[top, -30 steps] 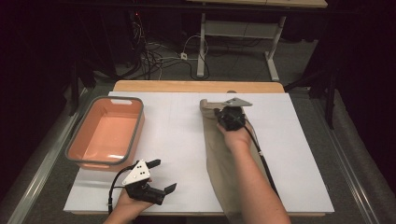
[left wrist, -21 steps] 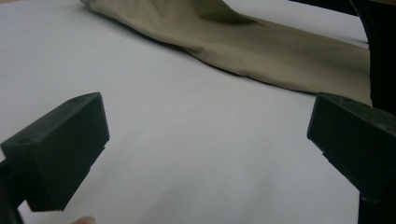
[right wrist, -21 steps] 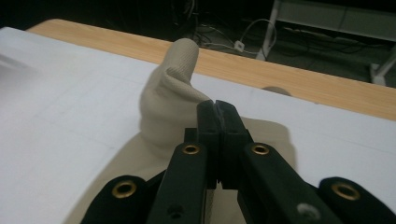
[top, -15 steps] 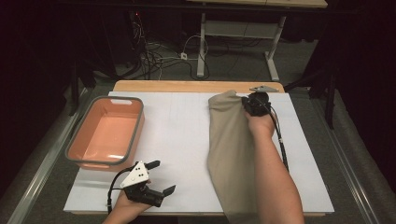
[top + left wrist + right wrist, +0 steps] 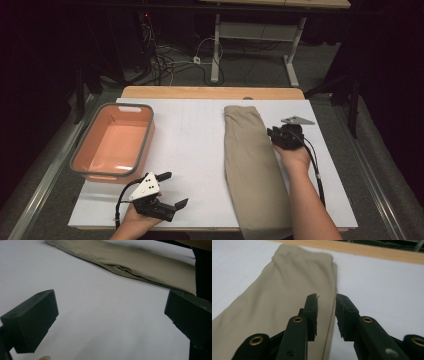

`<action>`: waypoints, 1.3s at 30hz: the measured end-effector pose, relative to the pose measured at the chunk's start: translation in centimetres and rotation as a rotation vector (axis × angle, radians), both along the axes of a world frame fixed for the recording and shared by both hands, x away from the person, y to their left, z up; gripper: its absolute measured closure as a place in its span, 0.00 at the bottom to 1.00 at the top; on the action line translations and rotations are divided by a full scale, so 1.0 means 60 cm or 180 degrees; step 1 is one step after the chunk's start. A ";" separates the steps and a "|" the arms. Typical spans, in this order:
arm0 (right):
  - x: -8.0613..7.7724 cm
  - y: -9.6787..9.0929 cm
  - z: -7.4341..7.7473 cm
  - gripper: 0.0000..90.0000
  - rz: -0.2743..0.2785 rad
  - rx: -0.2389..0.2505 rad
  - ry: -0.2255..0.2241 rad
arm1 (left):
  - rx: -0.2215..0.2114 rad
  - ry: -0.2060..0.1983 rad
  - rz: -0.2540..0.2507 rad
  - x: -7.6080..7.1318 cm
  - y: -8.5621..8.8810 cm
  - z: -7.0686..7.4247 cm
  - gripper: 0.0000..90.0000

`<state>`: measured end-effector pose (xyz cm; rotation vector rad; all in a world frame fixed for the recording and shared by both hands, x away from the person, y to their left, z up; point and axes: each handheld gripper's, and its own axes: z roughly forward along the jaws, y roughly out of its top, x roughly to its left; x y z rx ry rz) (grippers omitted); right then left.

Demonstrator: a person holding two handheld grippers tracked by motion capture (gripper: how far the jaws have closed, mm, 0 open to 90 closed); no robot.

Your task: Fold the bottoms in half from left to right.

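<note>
Folded tan trousers (image 5: 247,160) lie lengthwise on the white table top (image 5: 195,145), waistband at the far end. My right gripper (image 5: 274,135) hovers at their right edge, near the far end. In the right gripper view its jaws (image 5: 326,298) stand a little apart over the trousers' edge (image 5: 287,290); they have just been opening, and nothing is between the pads. My left gripper (image 5: 175,189) rests near the table's front edge, jaws wide open and bare. In the left gripper view its jaws (image 5: 110,312) frame white table, with the trousers (image 5: 140,263) farther off.
An orange basin with a grey rim (image 5: 145,142) stands at the left of the table, nothing in it. A wooden strip (image 5: 210,92) runs along the far edge. Cables and desk legs lie on the dark floor beyond.
The right gripper carried the trousers' far end to the right, let it go, and drew back toward the person. The trousers now lie flat. The left gripper has kept still.
</note>
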<state>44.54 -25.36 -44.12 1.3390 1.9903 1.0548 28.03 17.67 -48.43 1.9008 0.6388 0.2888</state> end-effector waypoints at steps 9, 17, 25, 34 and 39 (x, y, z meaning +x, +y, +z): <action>-0.153 -0.037 -0.024 0.78 0.0170 0.0139 0.0007 | 0.0017 -0.0001 0.0043 0.000 -0.001 0.000 0.00; -0.267 -0.059 -0.043 0.78 0.0319 0.0080 0.0013 | 0.0013 0.0000 0.0025 0.000 -0.001 0.000 0.00; -0.356 -0.072 -0.060 0.79 0.0391 0.0164 -0.0007 | 0.0133 0.0047 -0.0013 0.003 -0.009 0.003 0.00; -0.383 -0.072 -0.071 0.80 0.0473 0.0232 -0.0027 | 0.0290 -0.0044 0.0057 0.012 -0.039 0.012 0.00; -0.383 -0.068 -0.067 0.81 0.0543 0.0180 -0.0093 | 0.0156 0.0073 0.0075 0.020 -0.033 0.003 0.00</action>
